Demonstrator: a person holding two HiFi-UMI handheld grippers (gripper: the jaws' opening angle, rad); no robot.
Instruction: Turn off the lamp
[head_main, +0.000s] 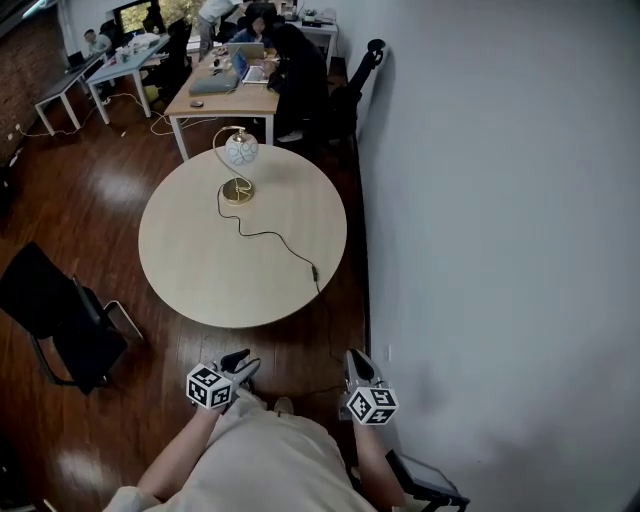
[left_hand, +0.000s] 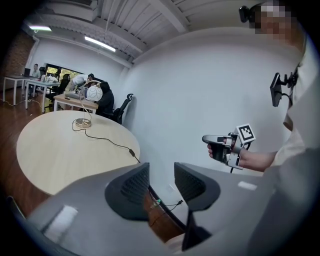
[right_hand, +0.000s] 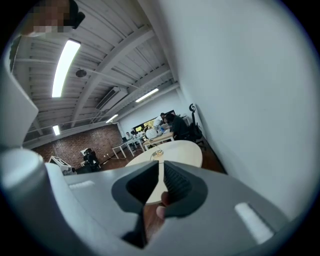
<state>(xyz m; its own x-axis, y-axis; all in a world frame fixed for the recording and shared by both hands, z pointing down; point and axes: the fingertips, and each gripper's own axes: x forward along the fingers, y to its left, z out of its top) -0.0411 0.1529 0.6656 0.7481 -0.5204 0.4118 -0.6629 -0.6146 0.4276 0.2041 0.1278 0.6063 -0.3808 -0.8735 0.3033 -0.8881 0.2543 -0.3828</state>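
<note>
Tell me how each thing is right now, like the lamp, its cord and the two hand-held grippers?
Lamp: standing upright on the round table, no glow that I can see.
Cord: lying loose across the table, trailing off its near edge.
Left hand-held gripper: jaws wide apart, nothing between them.
Right hand-held gripper: jaws almost together, a thin gap left, nothing held.
</note>
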